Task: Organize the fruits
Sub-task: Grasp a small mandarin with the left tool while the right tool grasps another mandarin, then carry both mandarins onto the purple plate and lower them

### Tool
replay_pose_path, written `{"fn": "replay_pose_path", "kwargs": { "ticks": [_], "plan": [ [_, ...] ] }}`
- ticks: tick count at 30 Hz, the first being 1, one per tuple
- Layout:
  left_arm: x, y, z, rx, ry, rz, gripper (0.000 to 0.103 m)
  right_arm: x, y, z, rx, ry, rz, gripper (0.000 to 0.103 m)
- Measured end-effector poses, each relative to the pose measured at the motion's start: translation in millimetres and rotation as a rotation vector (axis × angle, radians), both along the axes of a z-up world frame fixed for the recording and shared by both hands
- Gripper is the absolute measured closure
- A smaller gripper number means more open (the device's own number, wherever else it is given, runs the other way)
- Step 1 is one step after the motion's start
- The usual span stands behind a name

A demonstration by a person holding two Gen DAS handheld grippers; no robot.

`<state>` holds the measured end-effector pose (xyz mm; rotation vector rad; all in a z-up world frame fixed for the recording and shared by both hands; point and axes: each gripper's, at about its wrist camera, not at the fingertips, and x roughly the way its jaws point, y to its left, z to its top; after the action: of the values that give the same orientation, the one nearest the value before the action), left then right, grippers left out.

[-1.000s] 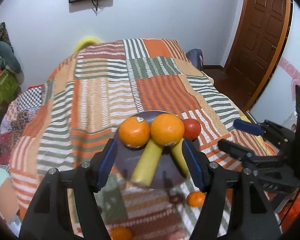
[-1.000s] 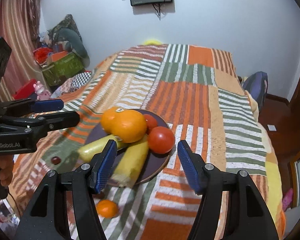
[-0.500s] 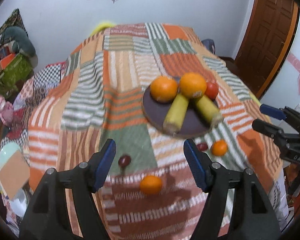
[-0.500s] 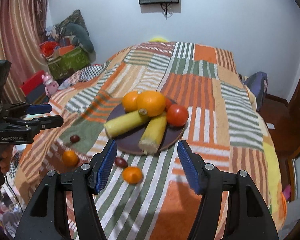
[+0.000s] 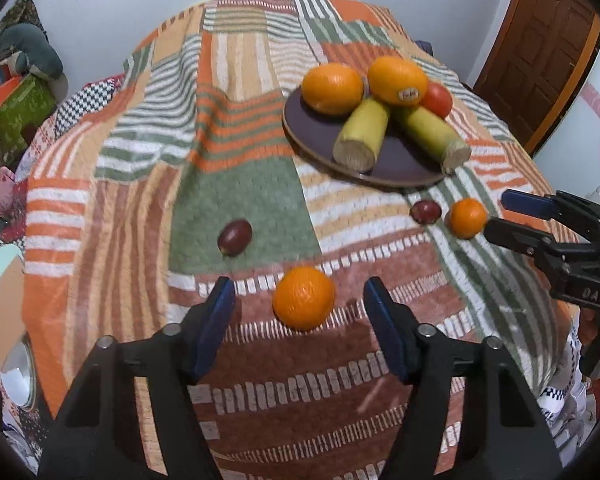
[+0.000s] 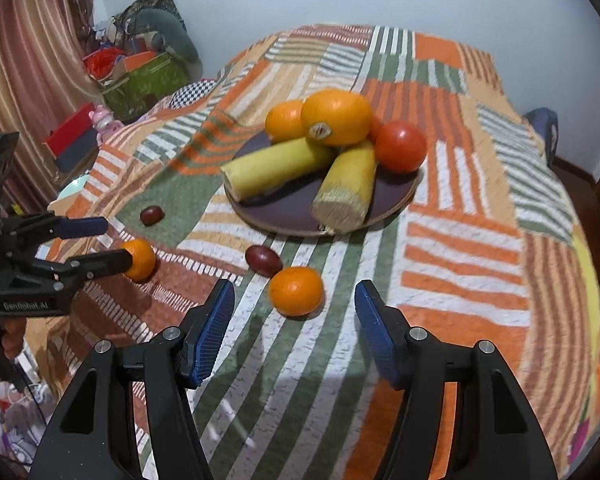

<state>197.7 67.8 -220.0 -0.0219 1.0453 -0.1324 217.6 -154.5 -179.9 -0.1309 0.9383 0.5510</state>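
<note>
A dark plate (image 5: 316, 136) (image 6: 404, 196) on the patchwork bedspread holds two oranges (image 5: 332, 88), two yellow-green stalks (image 5: 360, 138) and a tomato (image 6: 400, 146). Loose on the cloth lie two small mandarins and two dark red dates. My left gripper (image 5: 300, 304) is open, with one mandarin (image 5: 304, 298) (image 6: 140, 260) between its fingertips. My right gripper (image 6: 294, 300) is open, just short of the other mandarin (image 6: 296, 291) (image 5: 467, 218). One date (image 5: 235, 237) (image 6: 152, 215) lies left, the other (image 5: 425, 211) (image 6: 263, 260) near the plate.
The bedspread (image 5: 240, 184) drops off at its near edges. Boxes and stuffed toys (image 6: 140, 68) pile up at the left by a striped curtain (image 6: 16, 80). A brown door (image 5: 548, 48) stands at the right. A white wall is behind the bed.
Both grippers have pulled back from the plate and dropped lower toward the near cloth. Each mandarin now lies close in front of a gripper. The fruits have not moved.
</note>
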Motion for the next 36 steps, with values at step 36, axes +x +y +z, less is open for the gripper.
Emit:
{"fn": "replay_pose_path", "kwargs": {
  "ticks": [36],
  "plan": [
    [54, -7, 38, -0.065, -0.106, 0.001, 0.066, 24, 12, 21, 0.015, -0.097, 0.002, 0.071]
  ]
}}
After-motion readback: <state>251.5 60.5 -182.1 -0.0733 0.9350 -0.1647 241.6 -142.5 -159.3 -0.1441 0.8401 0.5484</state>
